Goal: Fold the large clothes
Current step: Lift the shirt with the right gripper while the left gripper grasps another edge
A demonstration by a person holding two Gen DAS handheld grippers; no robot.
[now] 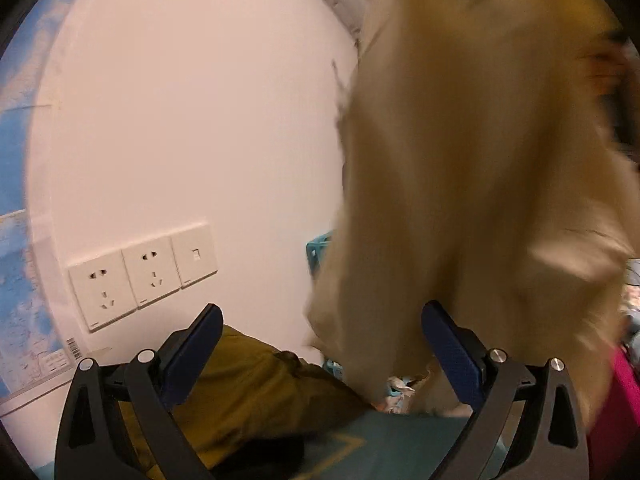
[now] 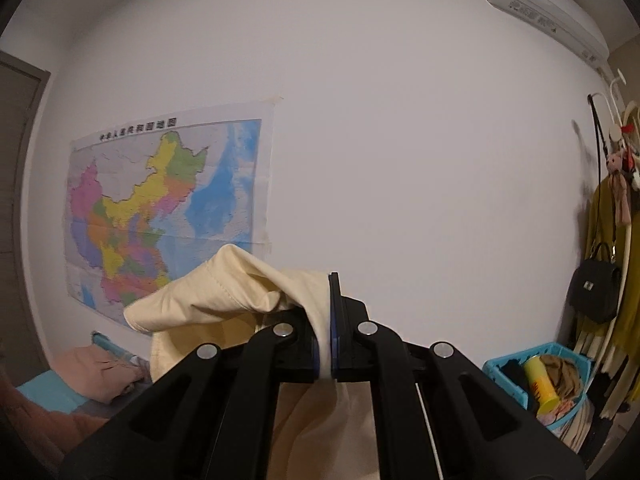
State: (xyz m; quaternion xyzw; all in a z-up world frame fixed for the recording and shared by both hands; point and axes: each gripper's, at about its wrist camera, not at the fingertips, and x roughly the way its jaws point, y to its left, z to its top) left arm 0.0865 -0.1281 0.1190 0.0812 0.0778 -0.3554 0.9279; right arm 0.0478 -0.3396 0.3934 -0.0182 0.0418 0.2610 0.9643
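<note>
The right gripper [image 2: 326, 320] was clenched on a bunched edge of the cream garment [image 2: 224, 296], the cloth pinched tight between its fingers [image 2: 335, 312] and held in front of the white wall, just right of the wall map [image 2: 160, 208]. A loose fold rose above the grip while the rest hung below it. In the left wrist view the same garment [image 1: 480, 184] hung blurred, to the right of the wall sockets [image 1: 140, 280] and above an olive garment [image 1: 248, 392] on the teal surface [image 1: 400, 448]. The left gripper [image 1: 320, 356] stood released, its fingers [image 1: 452, 352] wide apart with nothing between them, the cloth just beyond its right finger.

The step in hand looked to be lifting the piece clear so it could be spread for folding. To do it well, the free gripper would likely need to catch a matching corner or seam along the same edge, not a mid-panel bunch, so the fabric hangs flat. The main risk seemed a grab of doubled layers, since the hanging cloth was swaying and its edges were hard to read.
</note>
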